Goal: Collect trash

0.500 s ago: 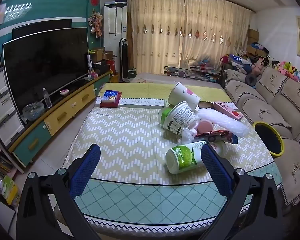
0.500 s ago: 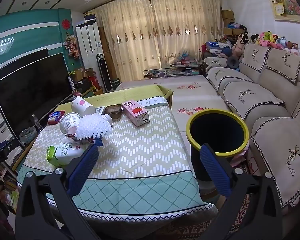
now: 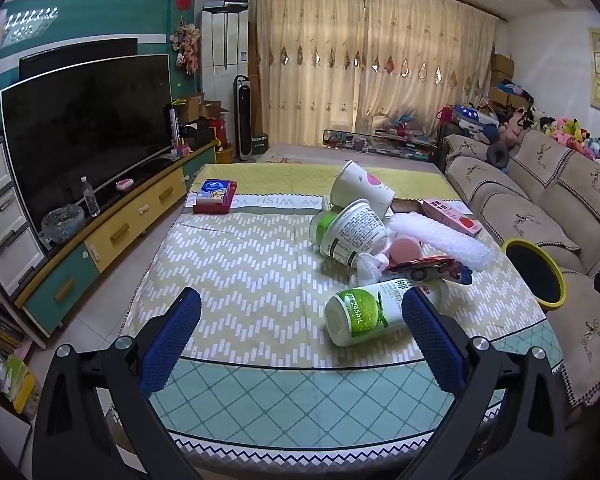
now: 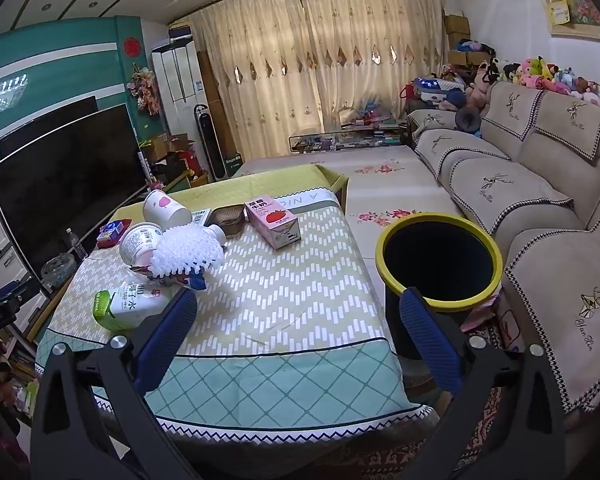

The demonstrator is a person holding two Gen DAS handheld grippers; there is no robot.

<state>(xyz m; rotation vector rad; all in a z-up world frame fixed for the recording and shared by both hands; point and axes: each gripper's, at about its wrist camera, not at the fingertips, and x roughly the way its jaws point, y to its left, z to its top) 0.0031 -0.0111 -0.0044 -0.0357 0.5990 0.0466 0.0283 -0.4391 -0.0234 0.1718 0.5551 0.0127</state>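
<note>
A pile of trash lies on the table: a green-and-white bottle (image 3: 364,314) on its side, a white tub (image 3: 354,232), a paper cup (image 3: 360,184), white foam netting (image 3: 440,240), a snack wrapper (image 3: 428,270) and a pink milk carton (image 3: 450,216). My left gripper (image 3: 300,312) is open and empty, just short of the bottle. My right gripper (image 4: 298,312) is open and empty over the table's near right part. The bottle (image 4: 128,306), netting (image 4: 188,252) and carton (image 4: 272,220) show there too. A black bin with a yellow rim (image 4: 440,236) stands right of the table.
A red tissue box (image 3: 214,198) sits at the far left of the table (image 3: 240,264). A TV (image 3: 84,128) on a low cabinet (image 3: 112,232) runs along the left. A sofa (image 4: 540,184) lines the right side.
Both views have shifted only slightly; the left gripper has edged a little closer to the bottle. Both grippers stay open.
</note>
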